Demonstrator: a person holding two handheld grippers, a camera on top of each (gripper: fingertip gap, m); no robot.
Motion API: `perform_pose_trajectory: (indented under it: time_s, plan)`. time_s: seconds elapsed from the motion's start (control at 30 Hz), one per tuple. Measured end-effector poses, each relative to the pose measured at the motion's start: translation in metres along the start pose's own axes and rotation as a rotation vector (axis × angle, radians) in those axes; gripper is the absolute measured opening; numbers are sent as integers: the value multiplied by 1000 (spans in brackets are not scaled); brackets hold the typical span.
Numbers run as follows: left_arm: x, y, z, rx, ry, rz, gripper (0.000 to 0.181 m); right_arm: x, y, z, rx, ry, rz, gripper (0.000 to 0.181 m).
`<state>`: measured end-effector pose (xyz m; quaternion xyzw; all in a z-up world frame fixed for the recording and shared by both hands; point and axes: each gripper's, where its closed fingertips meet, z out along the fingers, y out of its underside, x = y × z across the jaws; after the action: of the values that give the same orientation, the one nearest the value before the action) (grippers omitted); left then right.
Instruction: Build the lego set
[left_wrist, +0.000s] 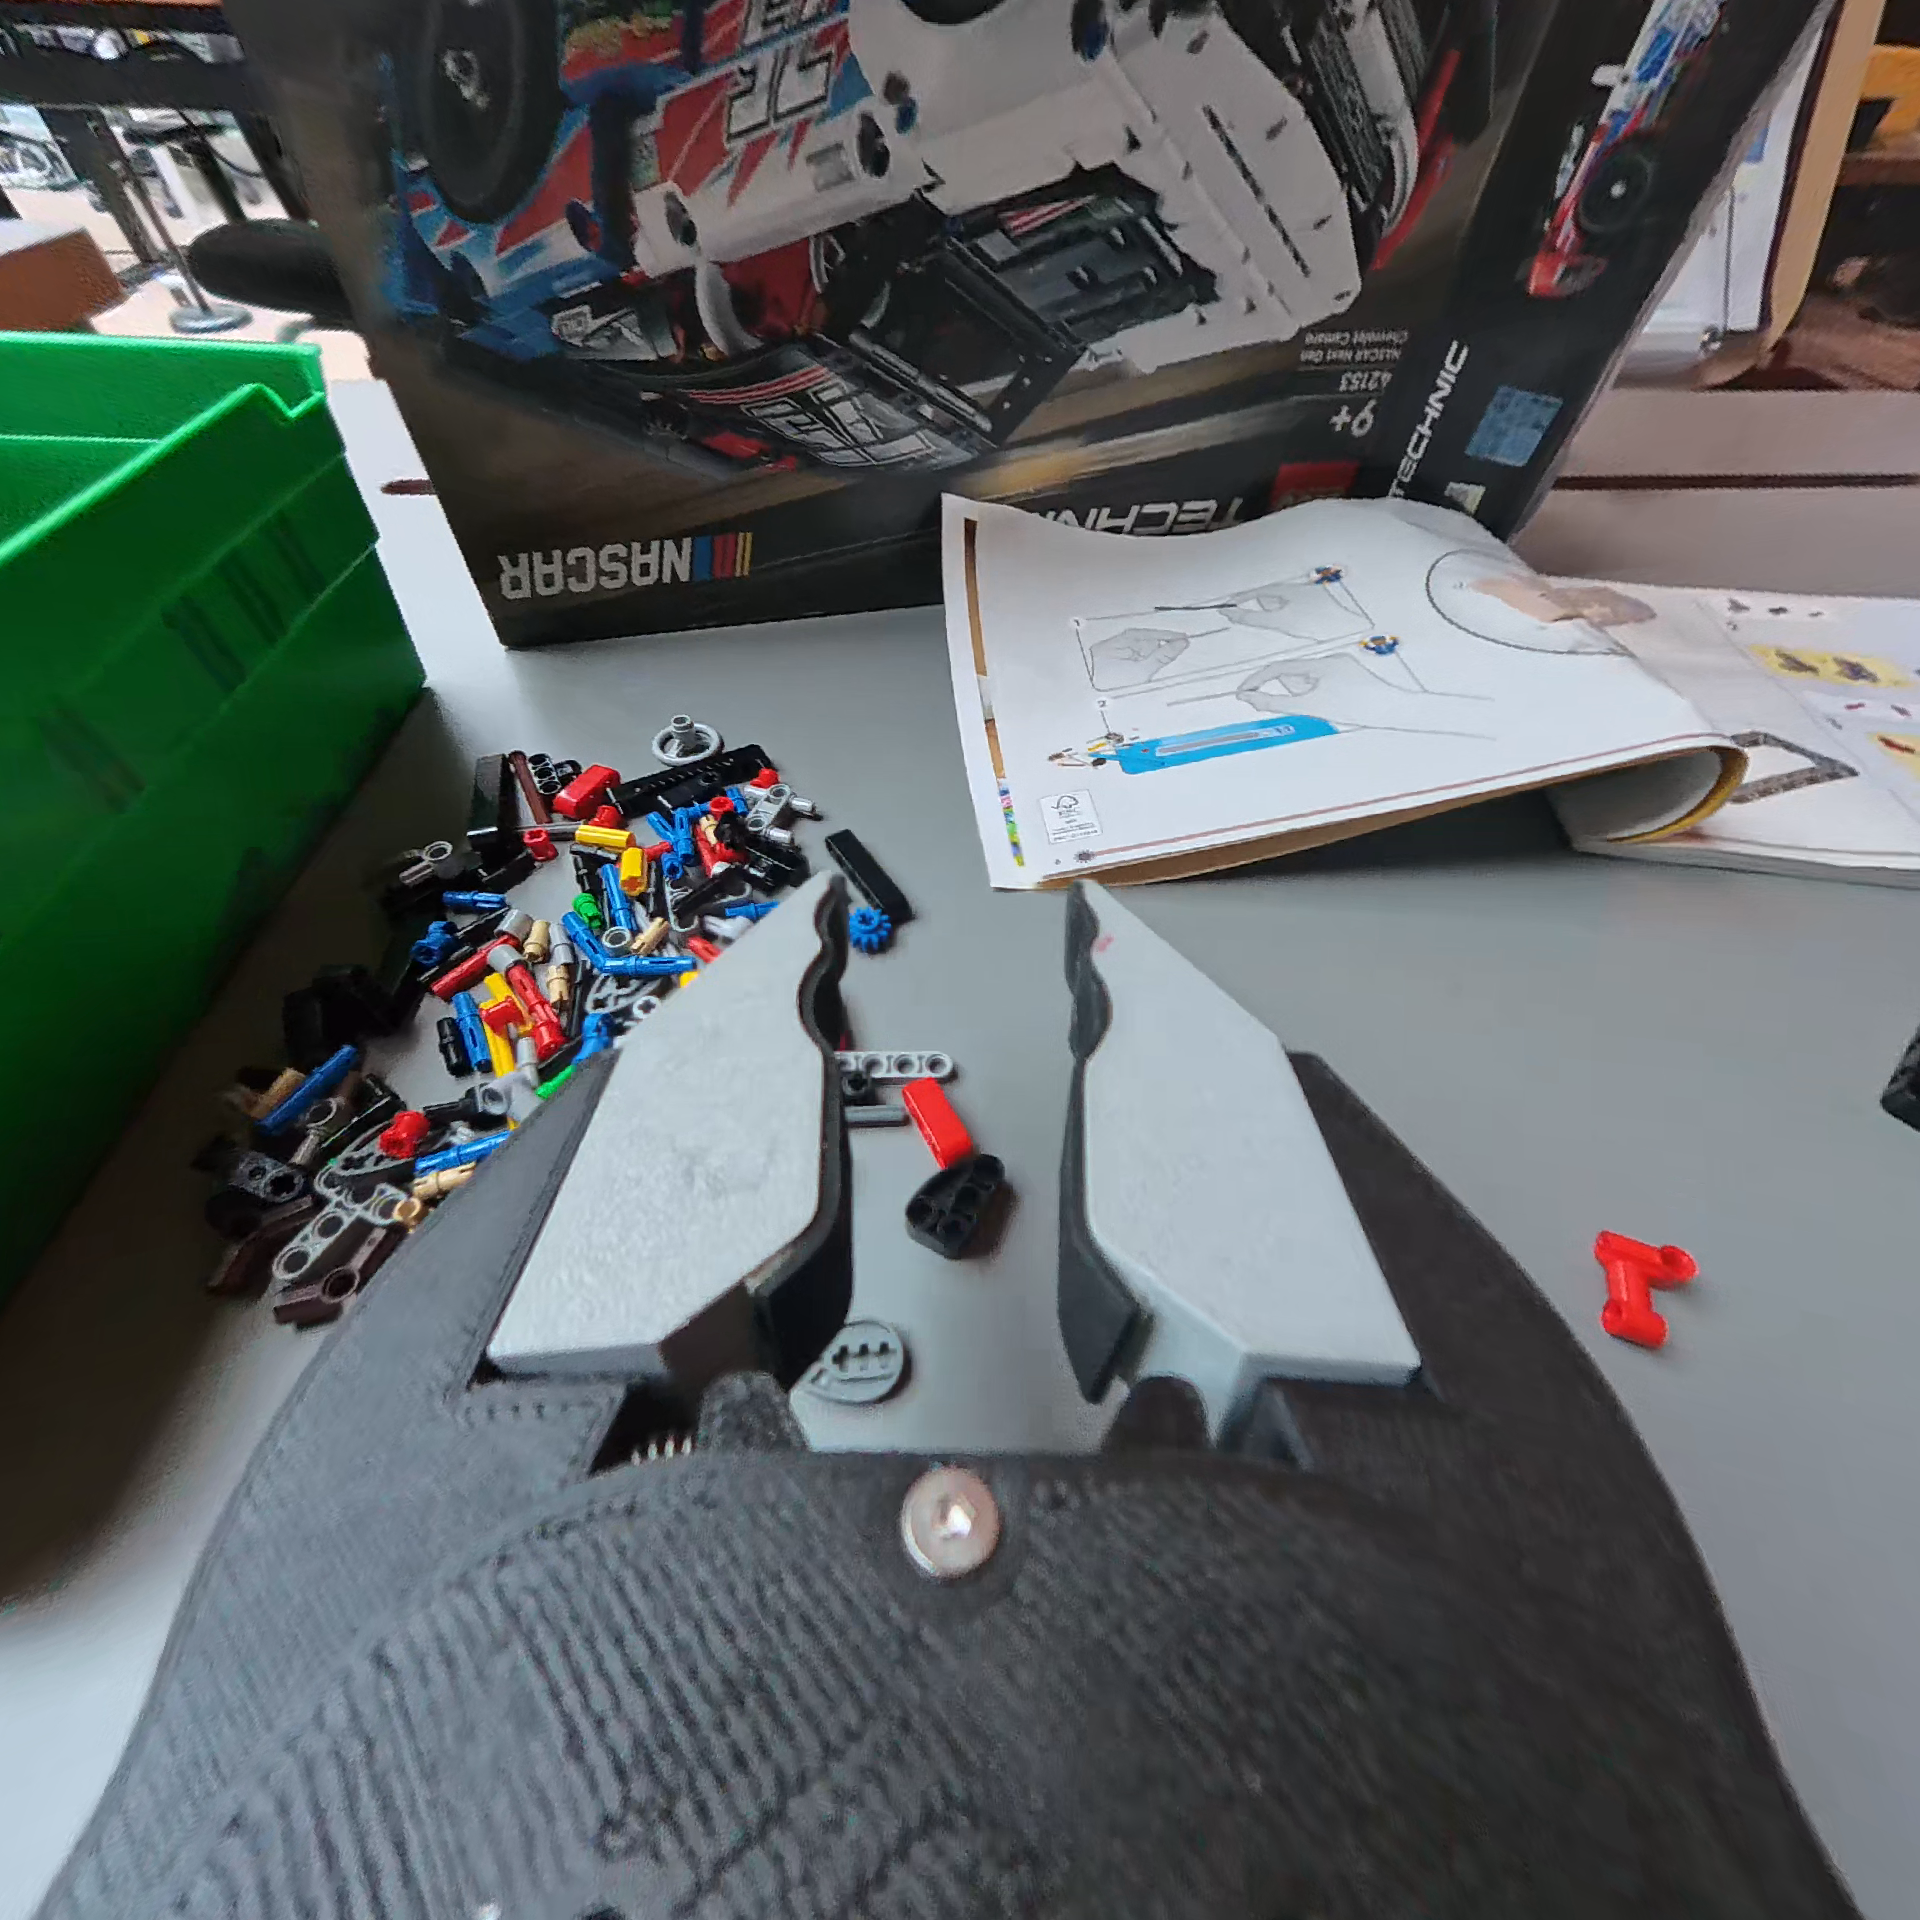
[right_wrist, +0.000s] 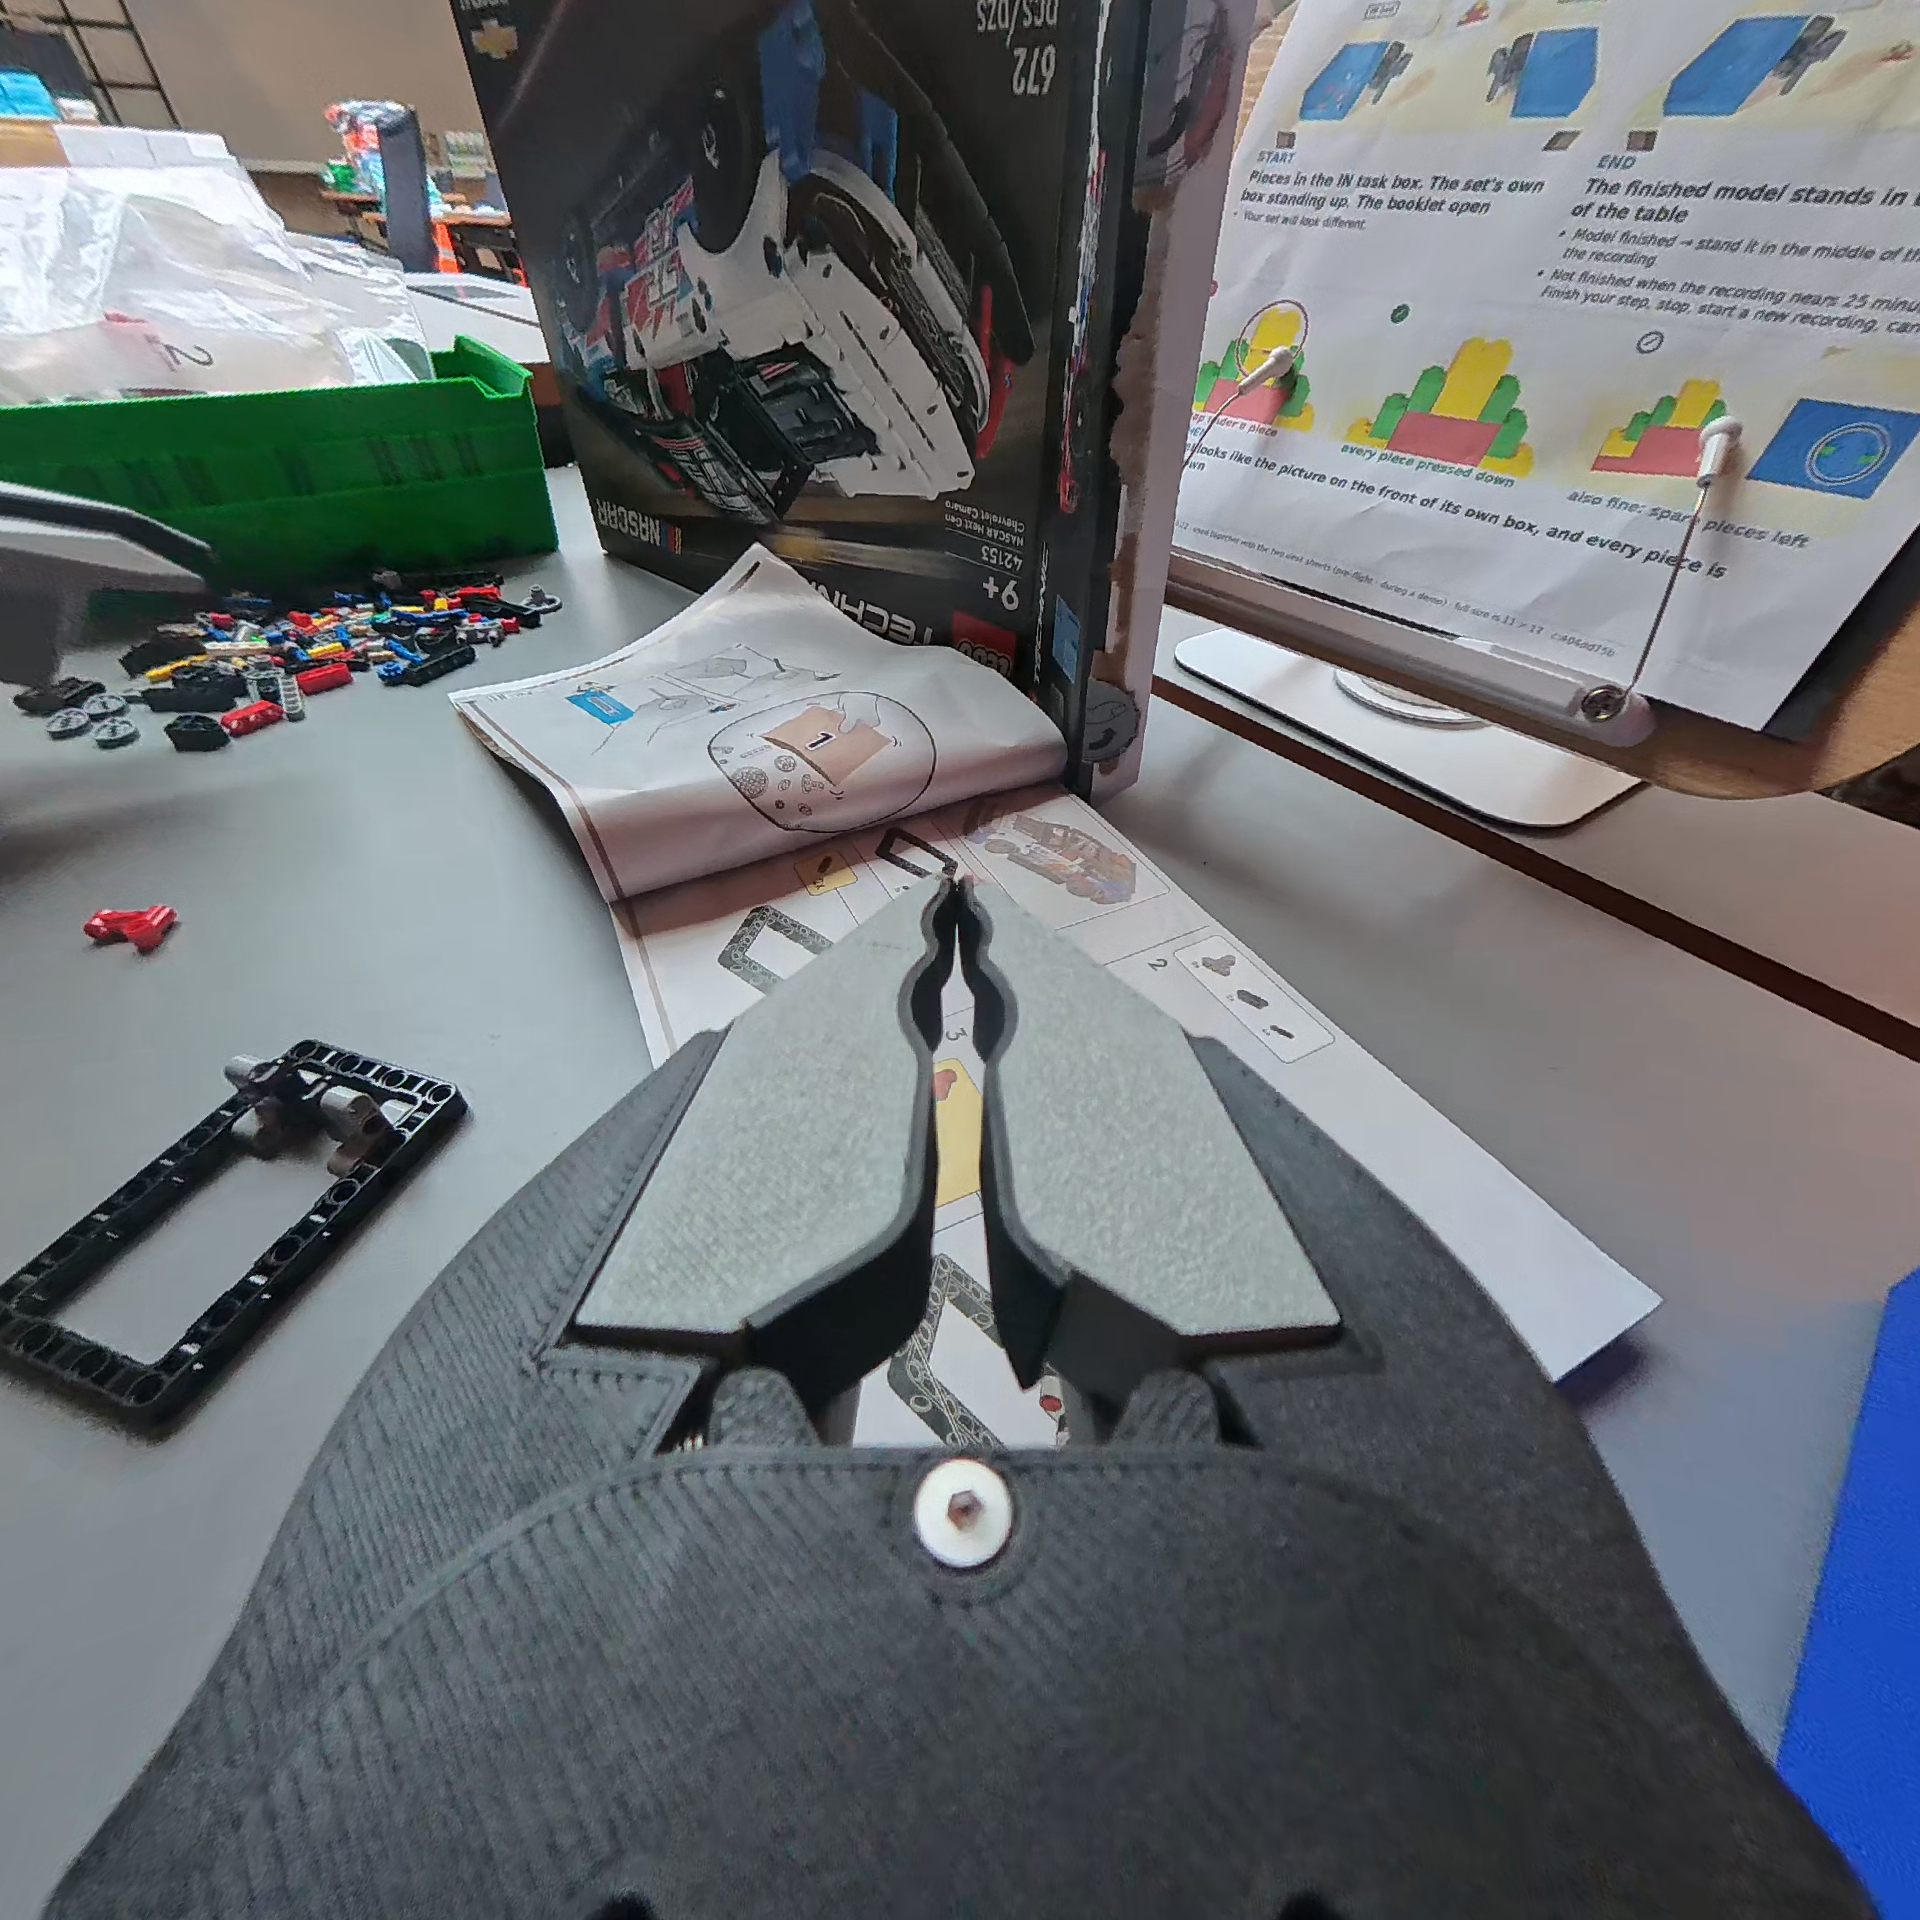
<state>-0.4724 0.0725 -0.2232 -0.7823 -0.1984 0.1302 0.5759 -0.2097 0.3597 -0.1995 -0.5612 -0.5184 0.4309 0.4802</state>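
My left gripper (left_wrist: 956, 894) is open and empty, low over the grey table beside a pile of small loose pieces (left_wrist: 540, 977). Between its fingers lie a red piece (left_wrist: 938, 1120), a black triangular piece (left_wrist: 958, 1205) and a grey holed beam (left_wrist: 902, 1066). A red connector (left_wrist: 1640, 1283) lies apart to the right; it also shows in the right wrist view (right_wrist: 132, 923). My right gripper (right_wrist: 958, 885) is shut and empty above the open instruction booklet (right_wrist: 790, 748). A black rectangular frame (right_wrist: 218, 1216) with grey and brown connectors on it lies left of it.
A green bin (left_wrist: 177, 665) stands at the left, next to the pile. The set's box (left_wrist: 935, 312) stands upside down behind the booklet (left_wrist: 1351, 686). A printed sheet on a stand (right_wrist: 1558, 343) is at the right. A blue sheet (right_wrist: 1860, 1621) lies at the near right. About 40 centimetres separates my left fingertips from my right. The red connector (left_wrist: 1640, 1283) sits 15 centimetres or so from the ends of my left fingers. It turns up in the right wrist view (right_wrist: 130, 926) as well.
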Motion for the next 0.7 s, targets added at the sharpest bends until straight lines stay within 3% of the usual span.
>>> perform_pose_trajectory:
  time_s: [0.33, 0.4, 0.5, 0.63, 0.7]
  plan:
    - [-16, 14, 2, -110, -13, -13, 18, -3, 2, 1, -7, -10, 1, 0]
    - [-28, 15, 7, -196, 12, -37, 26, -4, 3, 2, -8, -16, 6, 0]
    - [-38, 12, 13, -322, 95, -35, 22, -6, 2, 2, -5, -26, 7, 0]
    - [-64, 27, 26, -551, 55, 6, 12, -12, 0, 3, 1, -41, -2, 0]
    - [-62, 33, 33, -634, 105, -42, 12, -16, -1, 3, 0, -51, -10, 0]
